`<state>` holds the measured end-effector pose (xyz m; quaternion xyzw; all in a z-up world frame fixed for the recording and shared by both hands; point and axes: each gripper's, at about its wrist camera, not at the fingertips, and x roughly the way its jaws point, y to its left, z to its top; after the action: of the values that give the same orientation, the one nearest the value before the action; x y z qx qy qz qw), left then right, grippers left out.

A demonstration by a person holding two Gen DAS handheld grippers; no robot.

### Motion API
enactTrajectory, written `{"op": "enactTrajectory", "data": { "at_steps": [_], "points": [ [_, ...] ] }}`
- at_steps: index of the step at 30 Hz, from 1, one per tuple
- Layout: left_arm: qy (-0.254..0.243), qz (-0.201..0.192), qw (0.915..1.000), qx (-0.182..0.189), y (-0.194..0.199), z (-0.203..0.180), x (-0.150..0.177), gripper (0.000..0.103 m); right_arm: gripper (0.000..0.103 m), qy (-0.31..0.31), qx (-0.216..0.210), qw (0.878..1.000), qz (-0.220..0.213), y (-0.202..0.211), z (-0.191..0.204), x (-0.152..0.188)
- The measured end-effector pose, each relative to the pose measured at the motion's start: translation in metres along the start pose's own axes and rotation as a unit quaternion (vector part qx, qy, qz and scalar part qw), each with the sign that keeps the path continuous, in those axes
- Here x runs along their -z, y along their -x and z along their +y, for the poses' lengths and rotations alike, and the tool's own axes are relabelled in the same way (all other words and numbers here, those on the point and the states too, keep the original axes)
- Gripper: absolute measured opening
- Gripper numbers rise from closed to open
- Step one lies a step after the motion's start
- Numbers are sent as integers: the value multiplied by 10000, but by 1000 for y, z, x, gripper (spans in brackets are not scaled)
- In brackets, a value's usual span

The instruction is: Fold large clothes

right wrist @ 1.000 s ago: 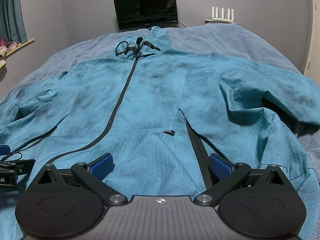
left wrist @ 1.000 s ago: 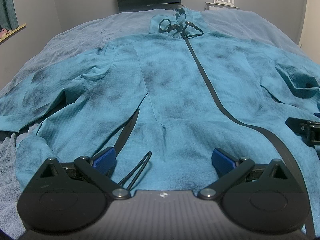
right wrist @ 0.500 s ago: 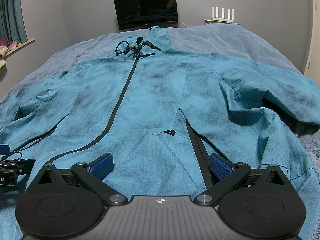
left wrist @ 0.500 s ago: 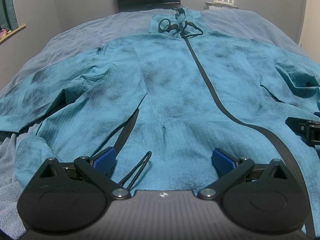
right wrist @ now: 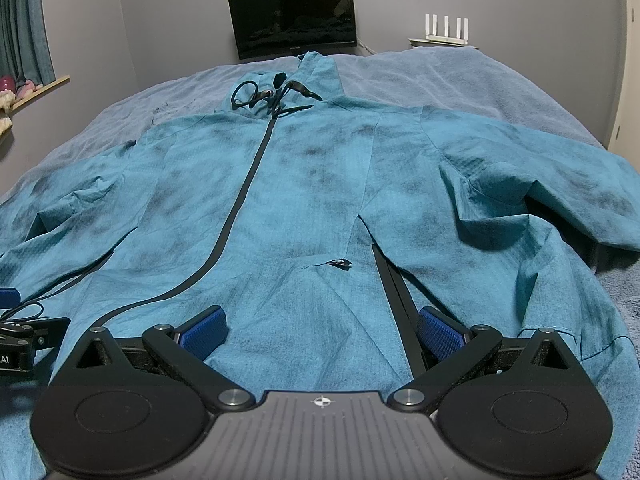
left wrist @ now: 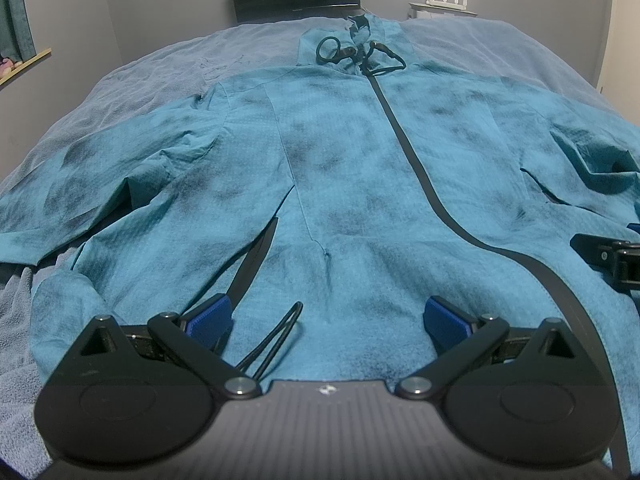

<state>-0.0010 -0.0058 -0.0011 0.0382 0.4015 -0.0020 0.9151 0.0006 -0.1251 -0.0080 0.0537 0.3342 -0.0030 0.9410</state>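
Grey-blue bedding (right wrist: pixel 460 80) is carrying the teal jacket (right wrist: pixel 304 184), lying spread flat and zipped. I am hovering the left gripper (left wrist: pixel 326 320) and right gripper (right wrist: pixel 320 330) at its hem, both wide apart and gripping nothing, judging the first fold unstarted; next I am needing hem grips. No containers showing

Dim, flat indoor light; soft shadows; heavy fisheye warp, dark corners; sharp.
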Motion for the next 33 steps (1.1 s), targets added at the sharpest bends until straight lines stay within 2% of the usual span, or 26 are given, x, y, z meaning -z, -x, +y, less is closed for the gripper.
{"op": "enactTrajectory", "data": {
  "at_steps": [9,12,15,16,18,19,21,23,25,27,29,31,33],
  "points": [
    [-5,21,10000,-3,0,-1,0,103,103,-13,-16,10000,15,5,0,-4],
    [-190,69,9997,157,6,-1,-5,103,103,-72,-176,9998,27,10,-1,-7],
    [-488,-319,9974,421,26,-9,-19,103,103,-345,-566,9977,-134,28,-6,-18],
    [-551,-502,9964,412,31,-10,-25,103,103,-375,-533,9975,-267,32,-9,-25],
    [-588,-813,9945,312,38,-7,-40,103,103,-369,-215,9962,-754,43,-14,-36],
    [-553,-937,9937,268,39,-4,-48,103,103,-276,31,9932,-1128,51,-15,-40],
    [-438,-1176,9917,271,34,4,-60,103,103,307,478,9840,-1691,60,-15,-43],
    [-374,-1296,9903,340,23,12,-69,103,103,766,954,9775,-1718,56,-18,-47],
    [-256,-1128,9924,425,4,23,-68,103,103,764,1155,9802,-1414,47,-30,-50],
    [-7,-808,9957,444,-15,33,-63,103,103,371,808,9899,-1100,41,-57,-55],
    [264,-395,9973,556,-31,41,-58,103,103,-397,347,9954,-803,34,-94,-60],
    [484,-40,9958,779,-43,47,-54,103,103,-1345,170,9885,-669,26,-138,-59],
    [694,106,9945,782,-49,52,-49,103,103,-2183,270,9732,-663,16,-176,-53]
  ]
}}
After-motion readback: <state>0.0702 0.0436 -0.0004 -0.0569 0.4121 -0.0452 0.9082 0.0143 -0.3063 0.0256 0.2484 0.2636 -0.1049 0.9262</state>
